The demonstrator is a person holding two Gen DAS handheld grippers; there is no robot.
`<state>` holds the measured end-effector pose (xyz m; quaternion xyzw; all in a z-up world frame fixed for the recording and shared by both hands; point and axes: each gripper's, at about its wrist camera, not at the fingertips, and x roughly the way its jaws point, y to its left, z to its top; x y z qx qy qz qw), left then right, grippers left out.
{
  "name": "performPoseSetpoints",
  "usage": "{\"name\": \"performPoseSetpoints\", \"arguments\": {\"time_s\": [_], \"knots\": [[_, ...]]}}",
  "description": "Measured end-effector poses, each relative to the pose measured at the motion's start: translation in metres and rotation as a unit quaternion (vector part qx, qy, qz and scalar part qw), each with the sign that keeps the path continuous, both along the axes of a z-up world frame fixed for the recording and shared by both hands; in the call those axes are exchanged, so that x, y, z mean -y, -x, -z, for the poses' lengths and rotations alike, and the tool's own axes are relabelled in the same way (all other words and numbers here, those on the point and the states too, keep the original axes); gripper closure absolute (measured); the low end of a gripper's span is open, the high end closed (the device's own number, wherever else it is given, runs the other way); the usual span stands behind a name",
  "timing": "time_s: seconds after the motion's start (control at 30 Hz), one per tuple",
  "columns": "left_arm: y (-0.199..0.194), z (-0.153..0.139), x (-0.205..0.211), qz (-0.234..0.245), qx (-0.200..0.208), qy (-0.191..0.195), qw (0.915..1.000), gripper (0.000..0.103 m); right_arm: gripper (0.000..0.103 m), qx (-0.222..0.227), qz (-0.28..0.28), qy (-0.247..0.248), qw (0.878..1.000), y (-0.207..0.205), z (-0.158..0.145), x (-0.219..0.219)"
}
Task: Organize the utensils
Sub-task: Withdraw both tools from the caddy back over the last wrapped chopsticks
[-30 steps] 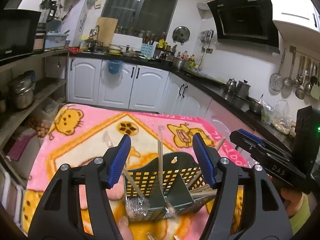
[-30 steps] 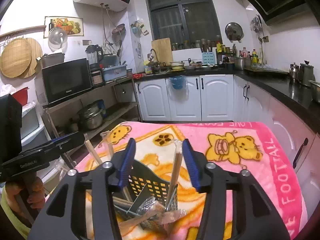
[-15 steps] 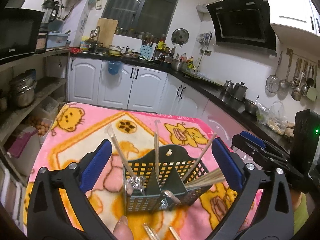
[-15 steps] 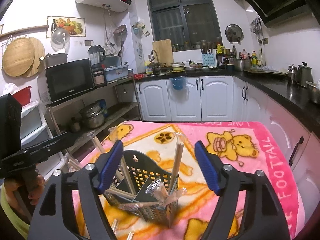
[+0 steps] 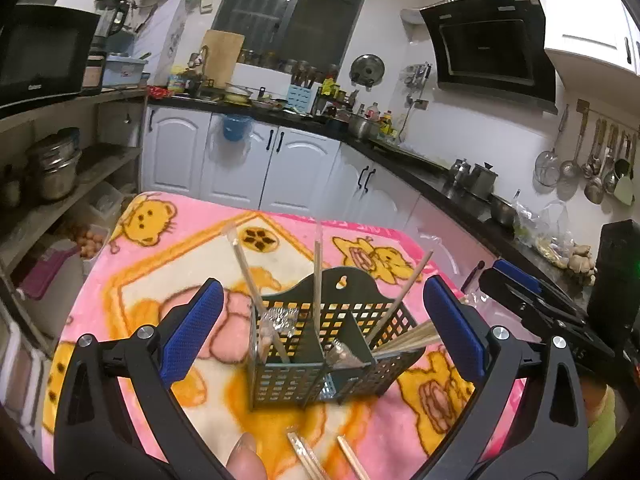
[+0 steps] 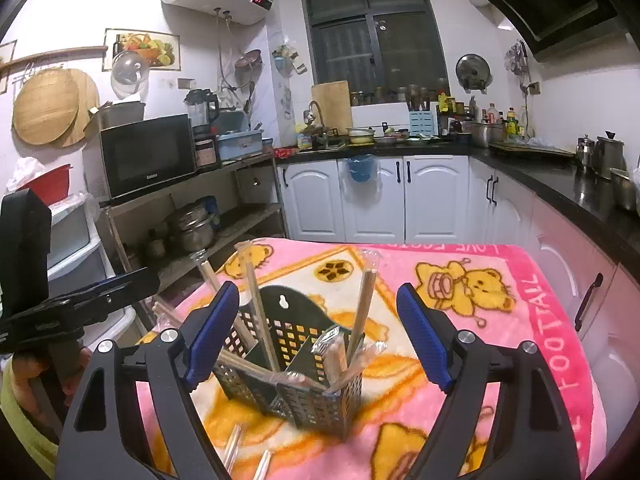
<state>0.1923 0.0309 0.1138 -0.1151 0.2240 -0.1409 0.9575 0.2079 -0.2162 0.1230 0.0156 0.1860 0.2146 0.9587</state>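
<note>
The dark slotted caddy (image 5: 320, 344) sits low in the frame's centre on the pink-blanketed desk (image 5: 168, 256), between the pads of my released left hand-held gripper (image 5: 316, 332); my right hand-held gripper (image 6: 316, 336) is opening, touching nothing. The leaning wrapped chopsticks (image 5: 396, 300) could snag a pad and tip the caddy. Loose sticks (image 5: 308, 456) are cut off at the bottom edge (their number is unclear).

Table covered by a pink cartoon-bear blanket (image 5: 168, 240). On it: one dark perforated utensil basket (image 5: 320, 364), upright. Loose wrapped chopsticks (image 5: 308, 456) lie just before the basket.
</note>
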Motion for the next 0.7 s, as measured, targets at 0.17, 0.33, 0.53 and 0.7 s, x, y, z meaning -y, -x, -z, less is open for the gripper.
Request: {"name": "performPoseSetpoints", "arguments": {"time_s": [0.17,0.33,0.53,0.7], "knots": [[0.006,0.001,-0.002,-0.007,-0.003,-0.001,1.0,0.011,0.024,0.005,-0.005,0.005,1.0,0.01,0.0,-0.002],[0.013,0.001,-0.004,-0.011,-0.004,-0.007,0.9999,0.011,0.024,0.004,-0.015,0.009,1.0,0.018,0.002,-0.005],[0.019,0.007,-0.001,-0.011,-0.011,-0.012,0.9998,0.011,0.024,-0.003,-0.024,0.017,1.0,0.027,0.008,-0.009],[0.02,0.016,0.001,-0.01,-0.025,-0.02,0.9994,0.011,0.024,-0.016,-0.028,0.018,0.999,0.031,0.019,-0.011]]}}
